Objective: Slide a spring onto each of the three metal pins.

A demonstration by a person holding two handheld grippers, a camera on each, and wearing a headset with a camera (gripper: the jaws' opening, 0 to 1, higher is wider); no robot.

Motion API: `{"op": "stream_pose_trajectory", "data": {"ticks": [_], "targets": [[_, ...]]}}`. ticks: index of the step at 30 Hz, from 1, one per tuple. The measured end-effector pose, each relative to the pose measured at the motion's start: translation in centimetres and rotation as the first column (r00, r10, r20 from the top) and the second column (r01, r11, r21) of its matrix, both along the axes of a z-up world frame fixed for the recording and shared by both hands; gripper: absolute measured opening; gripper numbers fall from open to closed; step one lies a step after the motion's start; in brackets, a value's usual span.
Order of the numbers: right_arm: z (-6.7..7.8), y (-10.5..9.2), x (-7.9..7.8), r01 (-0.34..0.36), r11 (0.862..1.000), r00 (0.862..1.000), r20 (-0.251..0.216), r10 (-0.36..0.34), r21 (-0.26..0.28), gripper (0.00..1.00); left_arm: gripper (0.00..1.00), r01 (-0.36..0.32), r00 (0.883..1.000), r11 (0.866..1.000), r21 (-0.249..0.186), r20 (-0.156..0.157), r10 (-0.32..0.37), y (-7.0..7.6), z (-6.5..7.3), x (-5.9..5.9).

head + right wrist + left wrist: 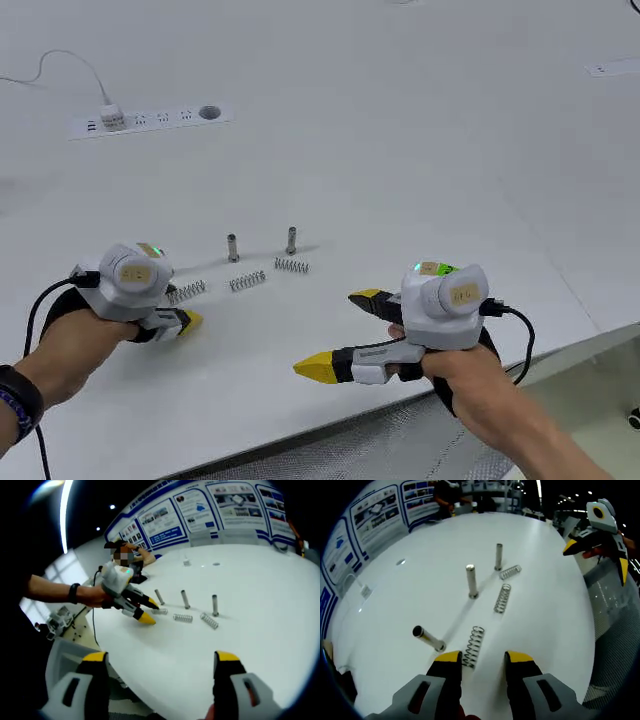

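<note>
Left gripper [482, 656]: is straddling the nearest spring [472, 649] at its end, jaws parted, likely for a pickup.
Right gripper [162, 659]: is hovering wide open, empty, well apart.
Pins [471, 581]: are standing upright, bare.

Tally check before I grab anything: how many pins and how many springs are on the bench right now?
Metal pins: 3
Springs: 3, all lying loose, none on a pin
Total: 6
</note>
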State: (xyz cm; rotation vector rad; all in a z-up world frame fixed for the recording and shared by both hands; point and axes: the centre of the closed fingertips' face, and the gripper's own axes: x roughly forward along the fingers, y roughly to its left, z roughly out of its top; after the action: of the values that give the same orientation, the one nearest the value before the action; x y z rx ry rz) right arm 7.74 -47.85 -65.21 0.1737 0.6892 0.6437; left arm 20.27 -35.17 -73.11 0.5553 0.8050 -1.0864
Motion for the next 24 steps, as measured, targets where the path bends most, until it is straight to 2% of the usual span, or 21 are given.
{"op": "stream_pose_trajectory", "data": {"ticks": [4, 8, 11, 20, 24], "targets": [[0.0, 0.1, 0.0, -0.003, 1.000, 1.000, 0.000, 0.003, 0.002, 0.88, 0.29, -0.010, 1.000, 1.000, -0.011, -0.015, 0.010, -0.3, 0.0, -0.2], [0.1, 0.2, -0.1, -0.010, 1.000, 1.000, -0.002, 0.010, 0.001, 0.88, 0.24, -0.007, 1.000, 1.000, -0.011, -0.012, 0.007, -0.4, 0.0, -0.4], [0.0, 0.3, -0.1, -0.013, 1.000, 1.000, -0.004, 0.013, 0.000, 0.88, 0.12, -0.020, 1.000, 1.000, -0.005, -0.010, 0.020, -0.1, 0.0, -0.3], [-0.1, 0.5, -0.2, -0.022, 1.000, 1.000, -0.009, 0.022, 0.001, 0.87, 0.11, -0.061, 0.997, 0.998, -0.007, -0.036, 0.061, 0.8, -0.1, -0.8], [-0.2, 0.7, -0.1, -0.023, 1.000, 1.000, -0.014, 0.023, 0.007, 0.86, 0.10, -0.071, 0.997, 0.997, -0.016, -0.034, 0.070, 1.1, 0.4, -1.1]]}}
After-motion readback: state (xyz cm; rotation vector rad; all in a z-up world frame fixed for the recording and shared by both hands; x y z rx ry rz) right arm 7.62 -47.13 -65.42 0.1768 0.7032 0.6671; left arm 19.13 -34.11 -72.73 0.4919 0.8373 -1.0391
